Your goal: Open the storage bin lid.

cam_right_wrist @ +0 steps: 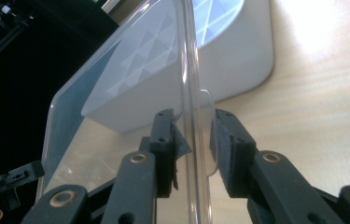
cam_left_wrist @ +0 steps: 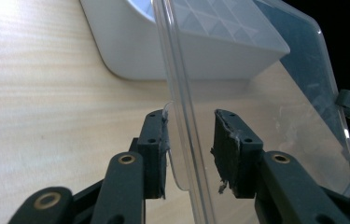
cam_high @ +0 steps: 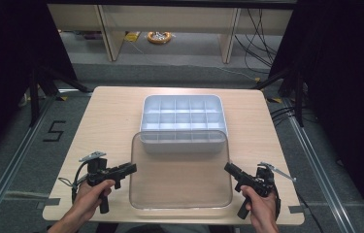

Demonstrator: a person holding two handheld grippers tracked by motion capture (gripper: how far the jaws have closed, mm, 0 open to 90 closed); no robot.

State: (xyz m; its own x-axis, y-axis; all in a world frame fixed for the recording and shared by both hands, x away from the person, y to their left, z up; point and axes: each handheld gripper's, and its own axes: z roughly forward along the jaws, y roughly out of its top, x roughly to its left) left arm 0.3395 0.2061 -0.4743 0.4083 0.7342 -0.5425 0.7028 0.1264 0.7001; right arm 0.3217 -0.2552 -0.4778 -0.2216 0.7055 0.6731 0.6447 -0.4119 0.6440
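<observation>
We record a light wood-grain desk (cam_high: pixel 111 126) with fine pale streaks. The divided tray (cam_high: pixel 183 124) is plain pale grey-white, its cells forming a regular grid. The lid (cam_high: pixel 180 187) is clear and colourless, so the desk's tan shows through it. Both the left gripper (cam_high: pixel 132 168) and the right gripper (cam_high: pixel 228 168) are matte black; brass-coloured rivets mark their jaw links in the gripper views. The floor (cam_high: pixel 179 53) is grey, with a yellow-orange coil (cam_high: pixel 159 37) on it.
</observation>
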